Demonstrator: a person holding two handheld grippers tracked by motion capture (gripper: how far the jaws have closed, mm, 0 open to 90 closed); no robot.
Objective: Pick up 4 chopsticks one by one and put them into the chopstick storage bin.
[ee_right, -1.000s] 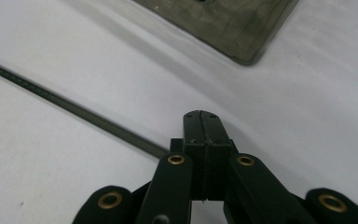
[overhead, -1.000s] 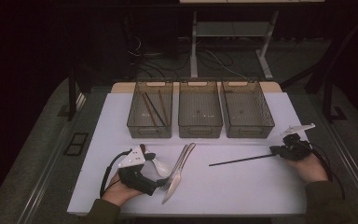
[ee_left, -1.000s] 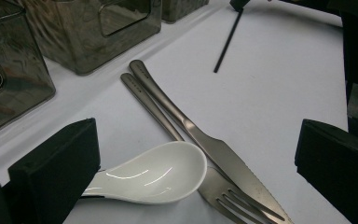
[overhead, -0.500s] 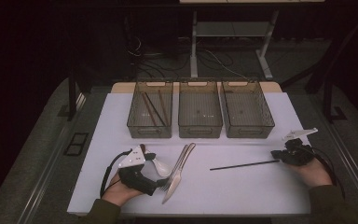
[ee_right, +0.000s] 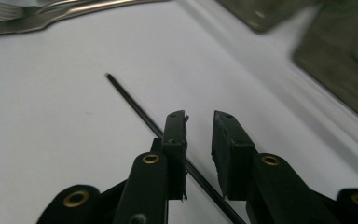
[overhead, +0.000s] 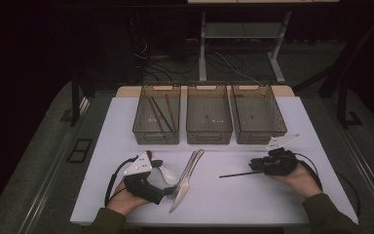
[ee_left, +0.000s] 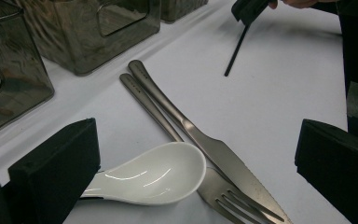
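Note:
A thin black chopstick (overhead: pixel 236 174) (ee_right: pixel 130 98) lies on the white table (overhead: pixel 272 204), right of centre. My right gripper (overhead: pixel 254 165) (ee_right: pixel 200 116) is low over its right end. Its jaws have just been opening and stand slightly apart; the stick runs under the gap without being pressed. At the front left, my left gripper (overhead: pixel 164 178) (ee_left: pixel 196 140) rests open, with its jaws wide apart. A white ceramic spoon (overhead: pixel 168 174) (ee_left: pixel 154 175) lies between them, close to one jaw. Beside the spoon lie a steel knife (overhead: pixel 187 180) (ee_left: pixel 214 149) and fork (overhead: pixel 191 165) (ee_left: pixel 144 98).
Three smoky clear bins stand in a row at the back of the table. The left bin (overhead: pixel 156 134) holds chopsticks (overhead: pixel 160 114). The middle bin (overhead: pixel 209 135) and right bin (overhead: pixel 260 134) look bare. Cables trail from both grippers.
My right gripper has slid left along the chopstick toward its middle, and its jaws have parted. The chopstick, the left gripper and the cutlery have stayed put.

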